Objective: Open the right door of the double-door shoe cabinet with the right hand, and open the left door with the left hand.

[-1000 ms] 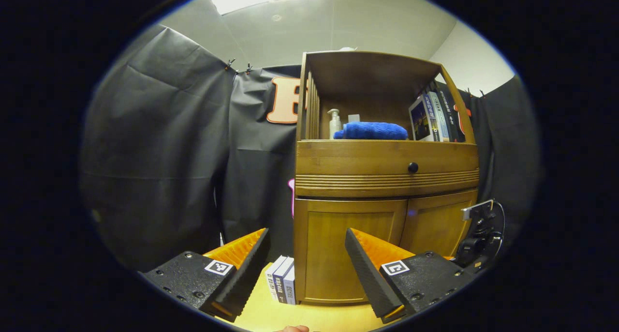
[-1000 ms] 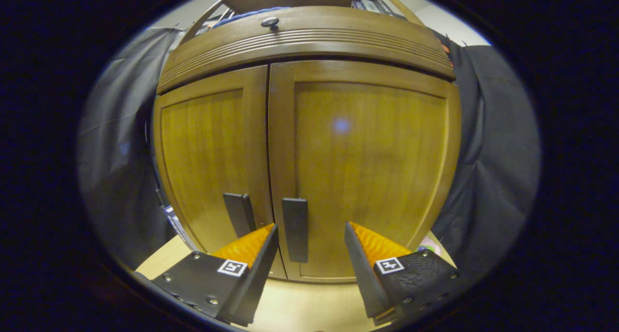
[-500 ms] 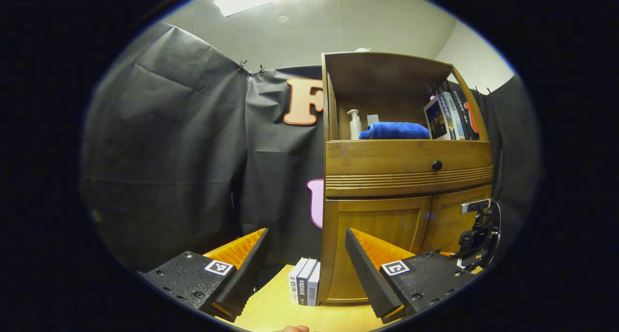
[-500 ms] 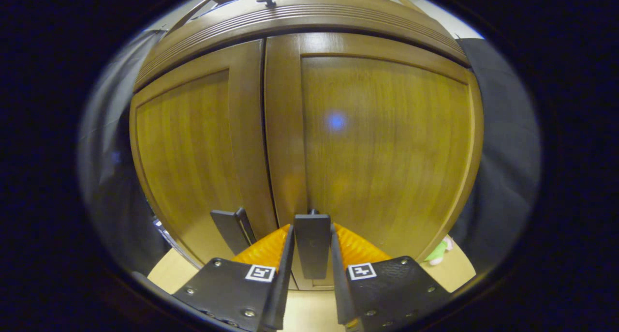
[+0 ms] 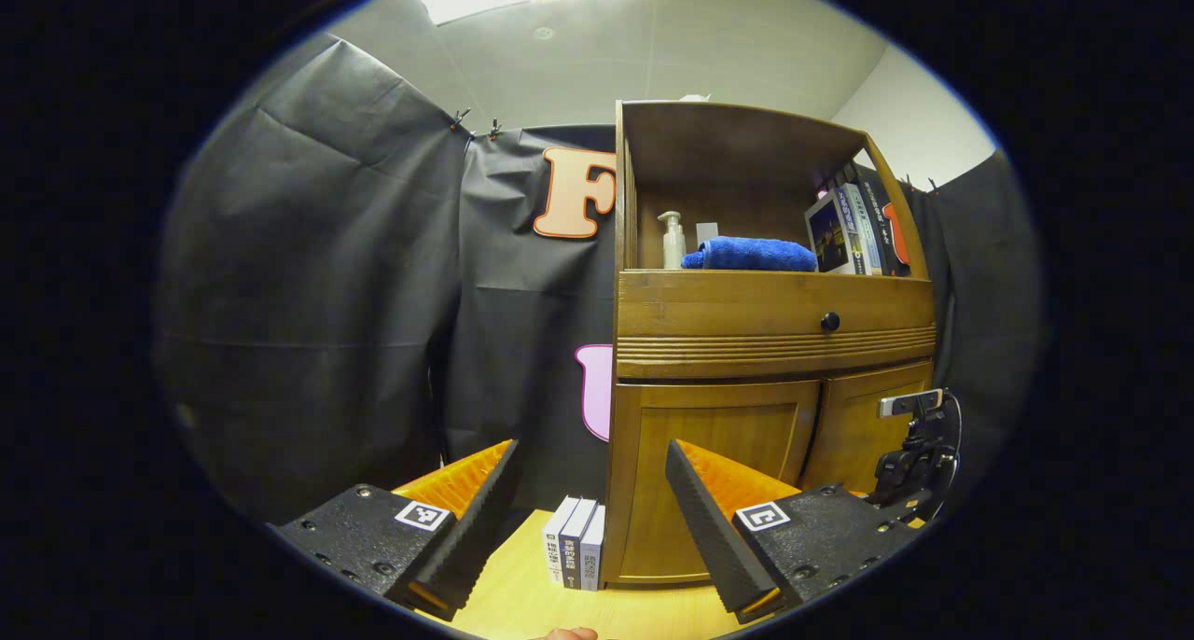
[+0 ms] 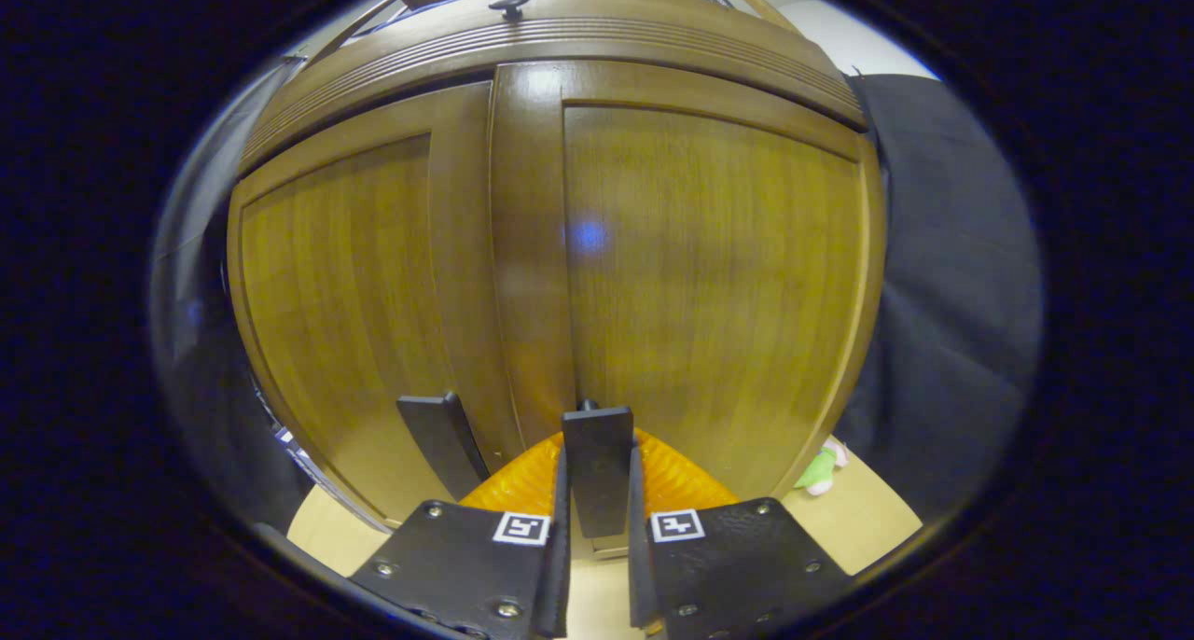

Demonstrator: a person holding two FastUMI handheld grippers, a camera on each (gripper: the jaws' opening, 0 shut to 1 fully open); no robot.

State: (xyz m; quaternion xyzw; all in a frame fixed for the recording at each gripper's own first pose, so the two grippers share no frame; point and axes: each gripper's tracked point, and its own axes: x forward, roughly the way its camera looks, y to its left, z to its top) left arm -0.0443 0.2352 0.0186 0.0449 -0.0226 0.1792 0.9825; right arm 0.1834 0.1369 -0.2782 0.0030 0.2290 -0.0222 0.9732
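The wooden shoe cabinet stands to the right in the left gripper view, both lower doors looking closed. My left gripper is open and holds nothing, well back from the left door. The right gripper shows there at the right door. In the right gripper view, my right gripper is shut on the right door's dark vertical handle. The left door's handle sits free just to its left. The right door and the left door meet at the middle seam.
Upright books stand on the light wooden surface against the cabinet's left side. The open shelf holds a pump bottle, a blue towel and books above a drawer knob. A green toy lies right of the cabinet.
The right gripper moved in and closed on the right door's handle, then shifted slightly. The left gripper stayed open, its view swinging a little sideways.
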